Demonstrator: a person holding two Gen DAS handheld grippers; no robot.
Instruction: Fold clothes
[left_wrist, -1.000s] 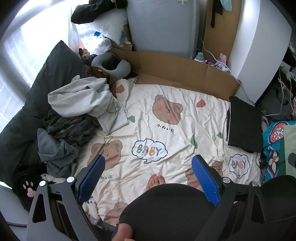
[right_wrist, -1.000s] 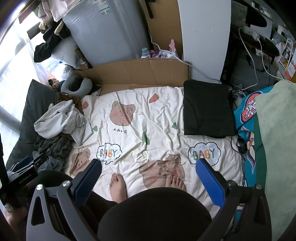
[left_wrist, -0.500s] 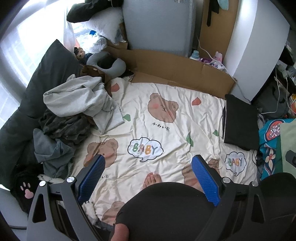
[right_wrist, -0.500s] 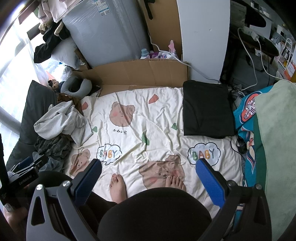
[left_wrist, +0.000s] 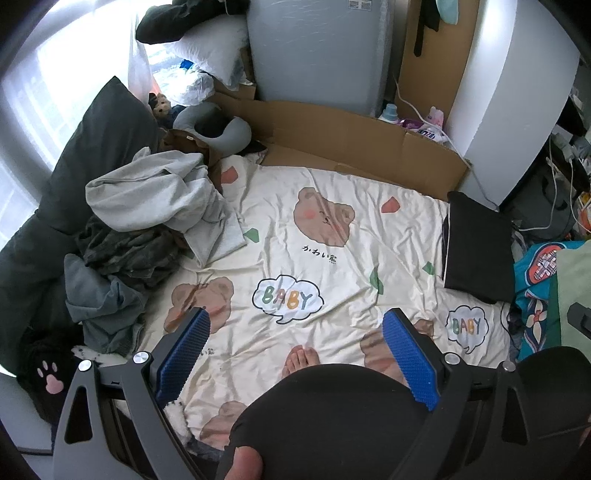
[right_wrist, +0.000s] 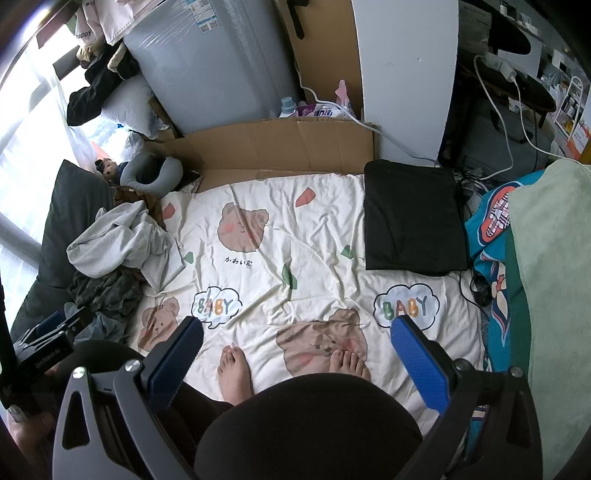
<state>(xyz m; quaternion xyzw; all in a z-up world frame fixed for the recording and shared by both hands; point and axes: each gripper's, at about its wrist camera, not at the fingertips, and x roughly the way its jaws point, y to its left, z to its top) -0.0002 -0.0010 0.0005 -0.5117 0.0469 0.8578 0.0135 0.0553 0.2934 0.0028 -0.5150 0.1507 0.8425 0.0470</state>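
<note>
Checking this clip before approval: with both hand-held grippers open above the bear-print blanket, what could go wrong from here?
1. The light grey garment lies tangled over the dark camouflage one; pulling it may drag others along.
2. The person's bare feet stand on the blanket, so a garment spread there could catch on them.
3. The folded black garment lies at the blanket's edge beside cables; spreading clothes nearby may disturb it.

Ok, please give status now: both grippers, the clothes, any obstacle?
Left gripper open, empty. Right gripper open, empty. Unfolded pile untouched; black folded garment aside. Bare feet on sheet.
</note>
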